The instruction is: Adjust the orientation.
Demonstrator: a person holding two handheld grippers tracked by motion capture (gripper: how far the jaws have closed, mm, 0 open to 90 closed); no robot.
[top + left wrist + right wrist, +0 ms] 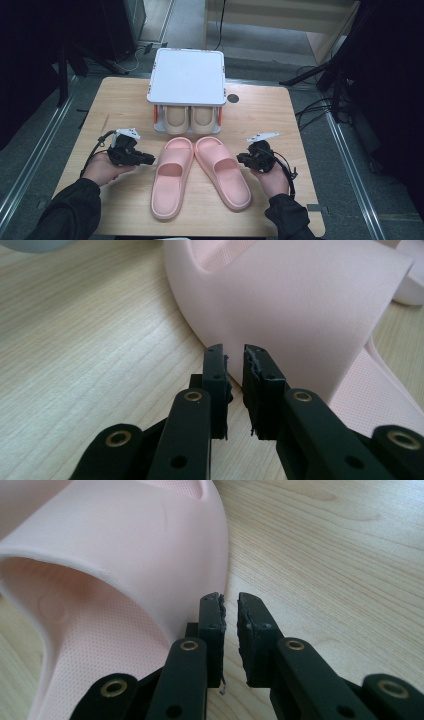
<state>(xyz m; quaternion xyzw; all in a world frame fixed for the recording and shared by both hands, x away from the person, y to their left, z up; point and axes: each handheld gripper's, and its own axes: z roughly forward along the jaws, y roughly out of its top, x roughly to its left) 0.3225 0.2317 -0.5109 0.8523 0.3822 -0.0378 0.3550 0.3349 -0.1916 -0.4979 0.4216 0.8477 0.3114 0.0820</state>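
Slippers lying on the wooden table point(270, 107): left pink slipper point(171, 177) and right pink slipper point(223, 171) sitting side by side in the middle, toes close together toward the rack, heels fanning apart toward the person. White shoe rack point(187, 76) standing at the far edge, just beyond the toes, with a beige pair point(189, 120) sitting in its lower shelf.

Left gripper point(150, 159) resting low, just beside the outer side of the left pink slipper, held in the left hand point(102, 169). In the left gripper view its jaws are standing nearly together, a thin slit between the pads, nothing between them; tips sitting right at the strap point(300, 310) of the slipper, contact hard to tell.

Right gripper point(241, 159) sitting just beside the outer side of the right pink slipper, held in the right hand point(274, 181). In the right gripper view its jaws are also almost pressed together, narrow gap, pinching nothing; slipper edge point(150, 545) lying just left of the tips, bare wood under them.
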